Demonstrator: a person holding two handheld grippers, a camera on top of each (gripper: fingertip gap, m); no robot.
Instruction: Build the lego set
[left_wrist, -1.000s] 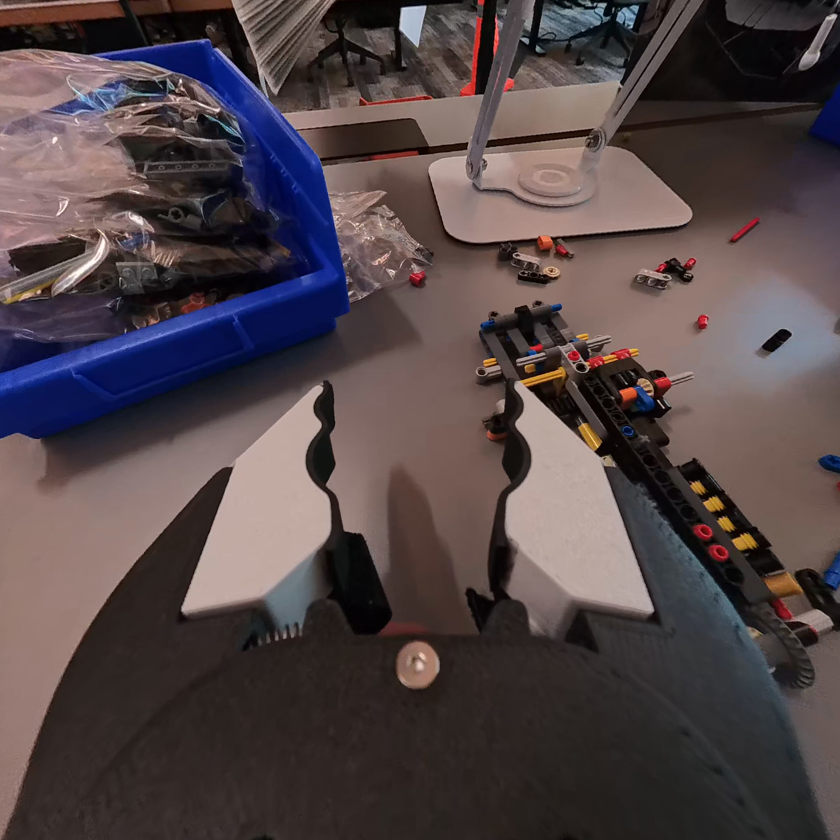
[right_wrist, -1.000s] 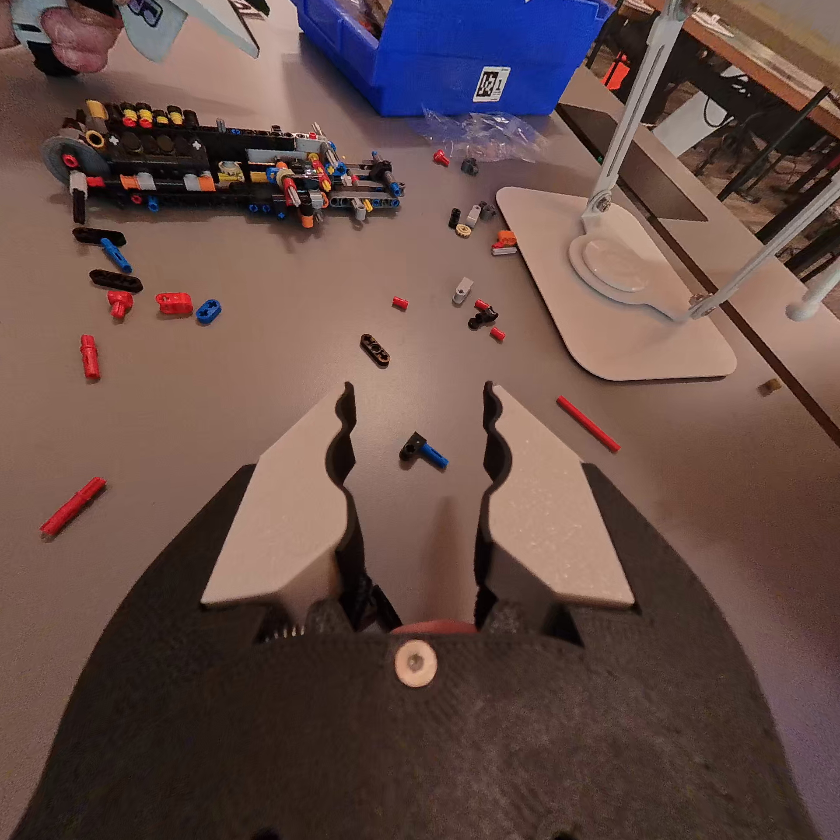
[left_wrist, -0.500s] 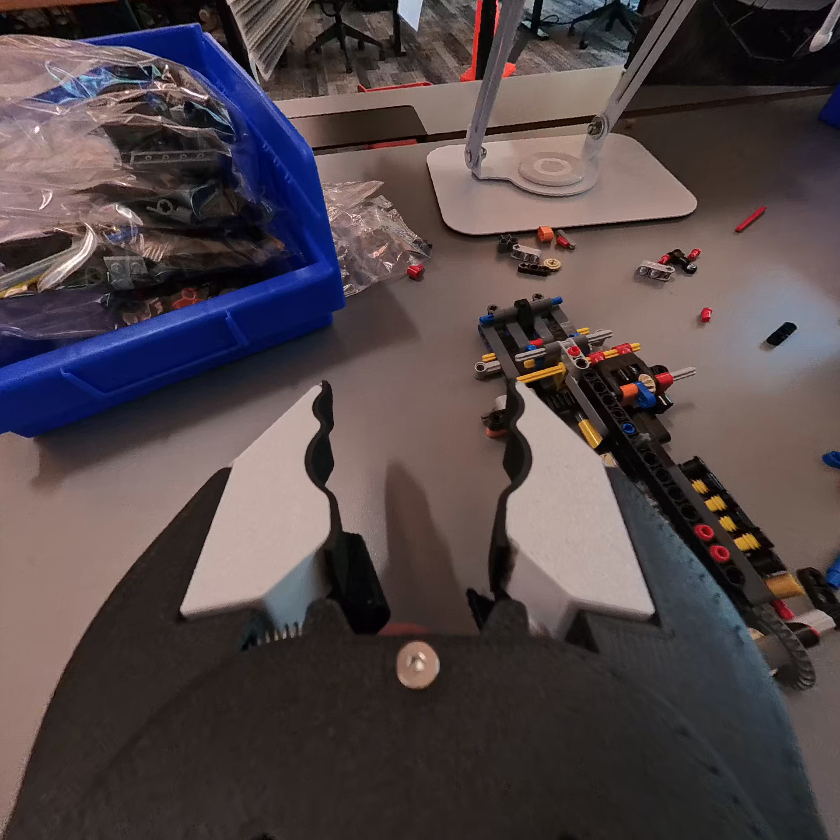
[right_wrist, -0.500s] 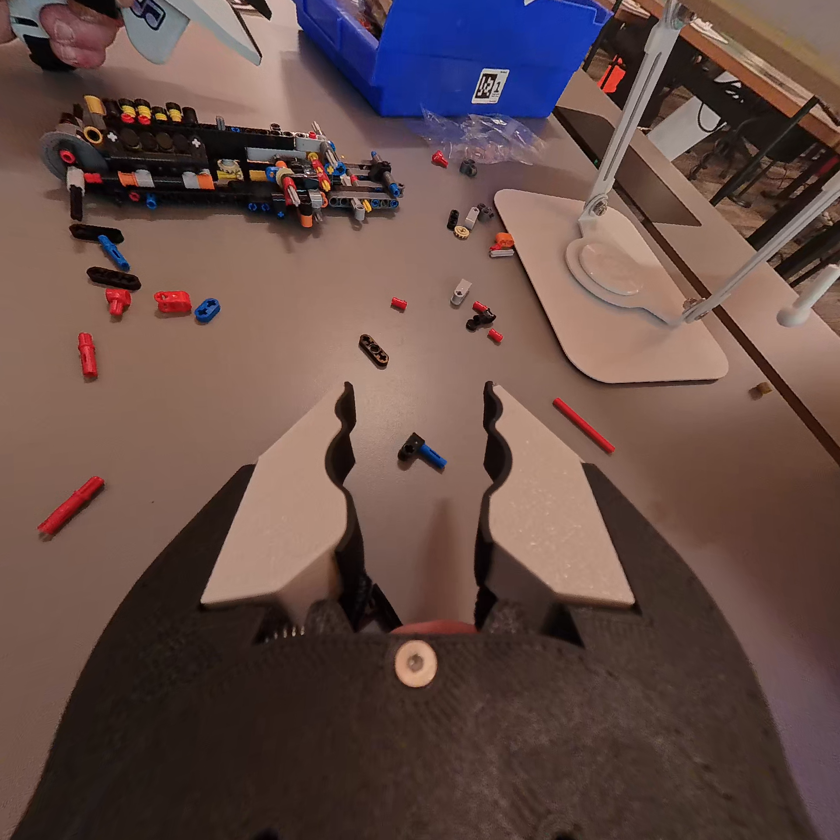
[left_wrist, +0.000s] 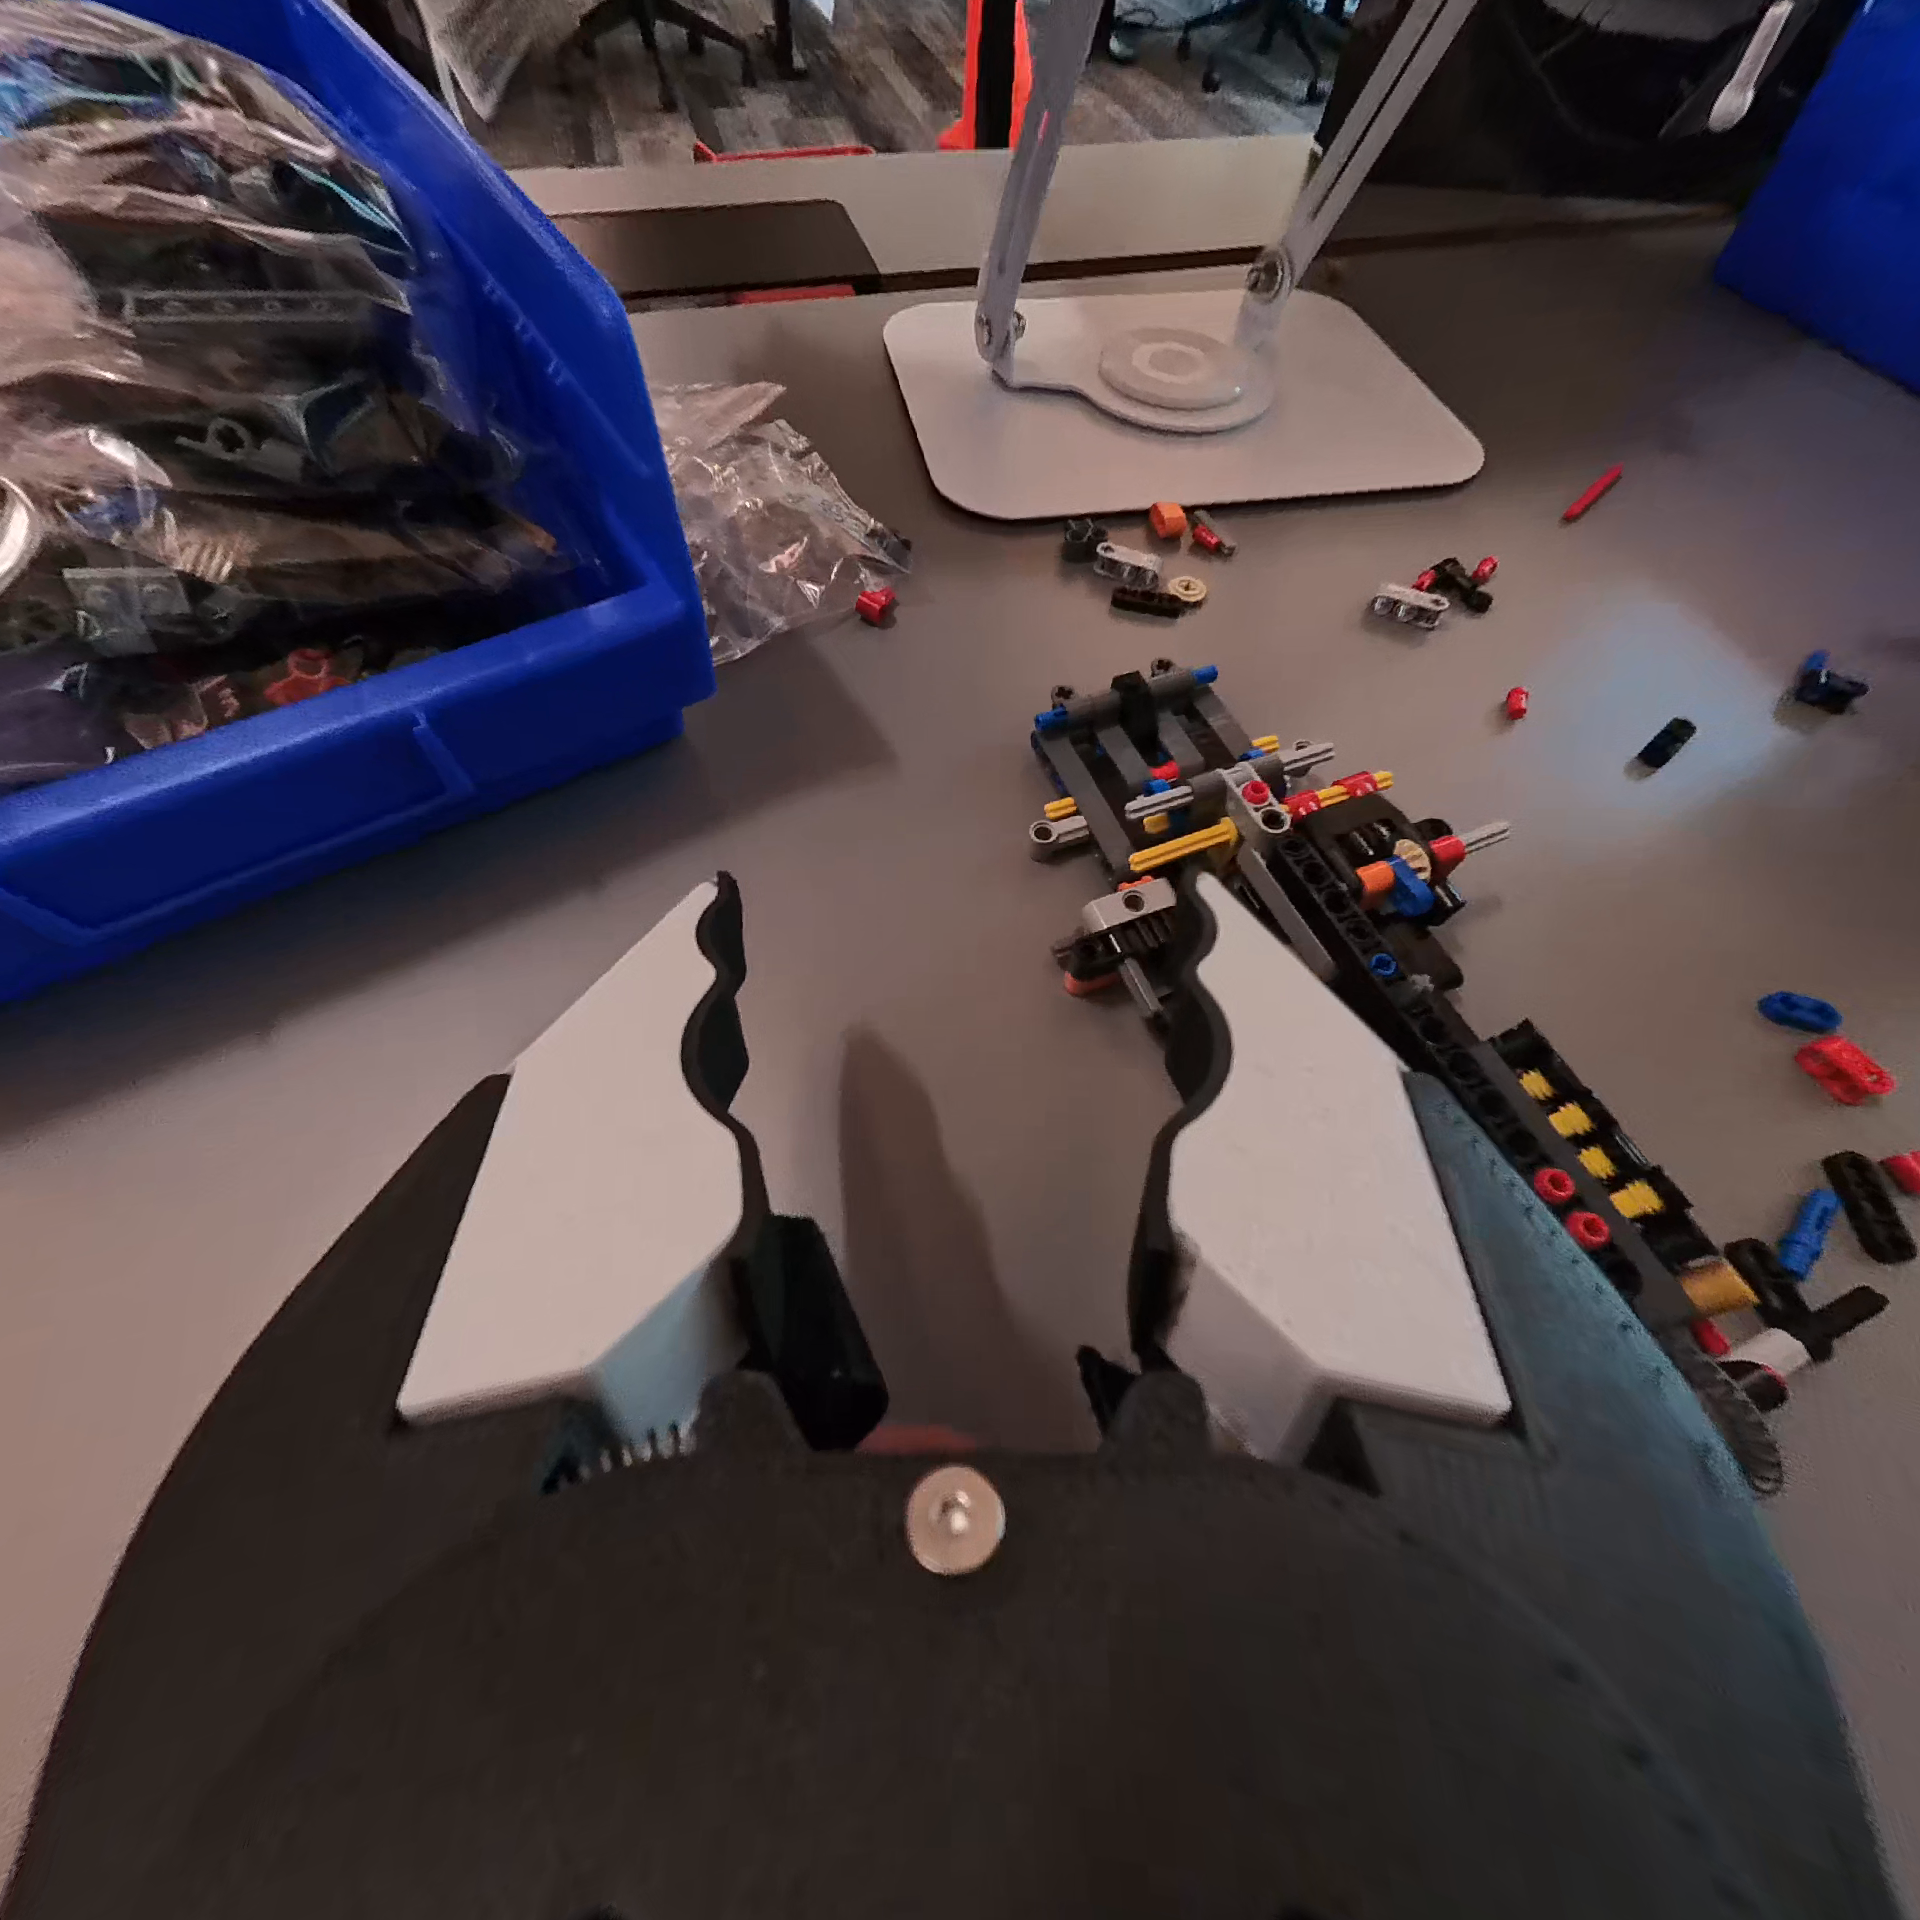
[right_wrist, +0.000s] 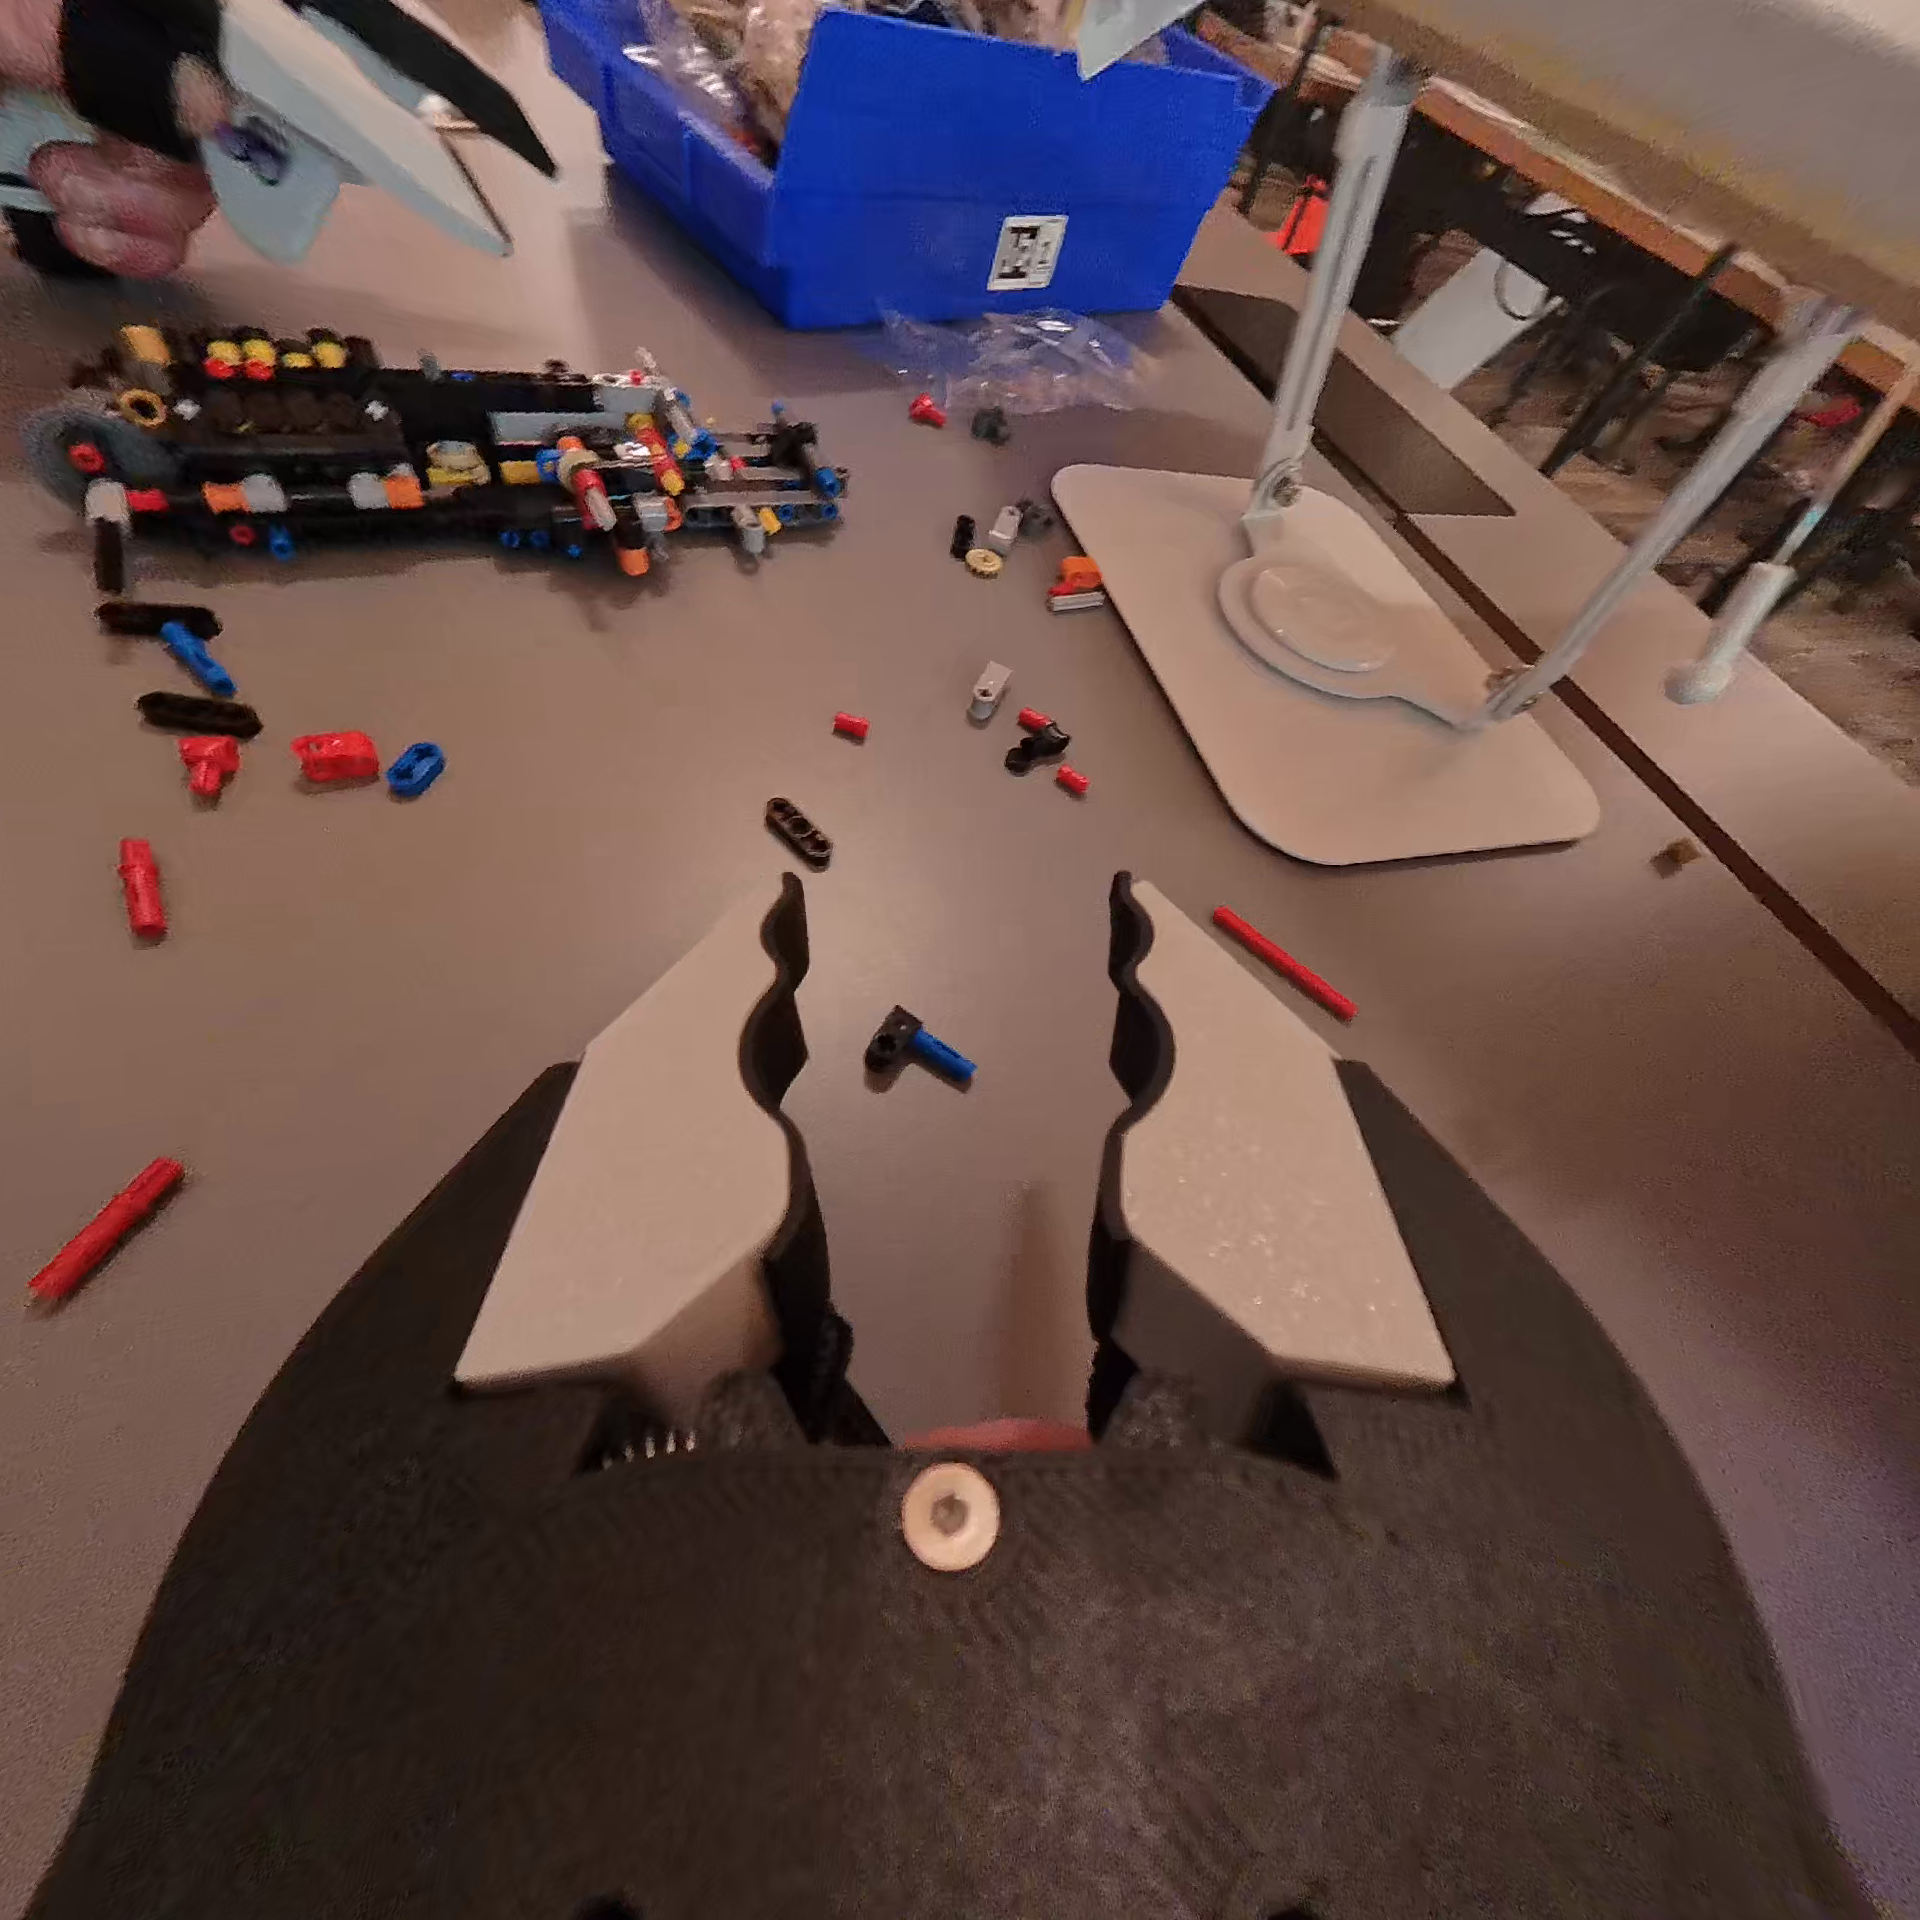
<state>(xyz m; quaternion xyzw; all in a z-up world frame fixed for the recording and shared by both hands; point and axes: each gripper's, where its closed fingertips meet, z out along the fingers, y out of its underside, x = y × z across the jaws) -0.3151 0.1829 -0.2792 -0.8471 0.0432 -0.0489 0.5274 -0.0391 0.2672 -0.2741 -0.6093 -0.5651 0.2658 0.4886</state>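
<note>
A long black lego chassis (left_wrist: 1340, 914) with yellow, red, blue and orange pins lies on the grey table; it also shows in the right wrist view (right_wrist: 436, 468). My left gripper (left_wrist: 961, 894) is open and empty, its right finger beside the chassis's near left side. My right gripper (right_wrist: 951, 888) is open and empty, low over the table, with a small black connector with a blue pin (right_wrist: 914, 1047) lying between its fingers. The left gripper (right_wrist: 343, 135) shows at the top left of the right wrist view, held by a hand.
A blue bin (left_wrist: 343, 748) of bagged parts stands at the left, a clear bag (left_wrist: 769, 520) beside it. A lamp's white base (left_wrist: 1184, 416) stands behind the chassis. Loose red, blue and black pieces (right_wrist: 332, 753) and a red axle (right_wrist: 1283, 961) lie scattered.
The left gripper has drawn back and lifted a little, so the chassis sits farther up its view. The right gripper has moved slightly forward over the black and blue piece. Both stay open.
</note>
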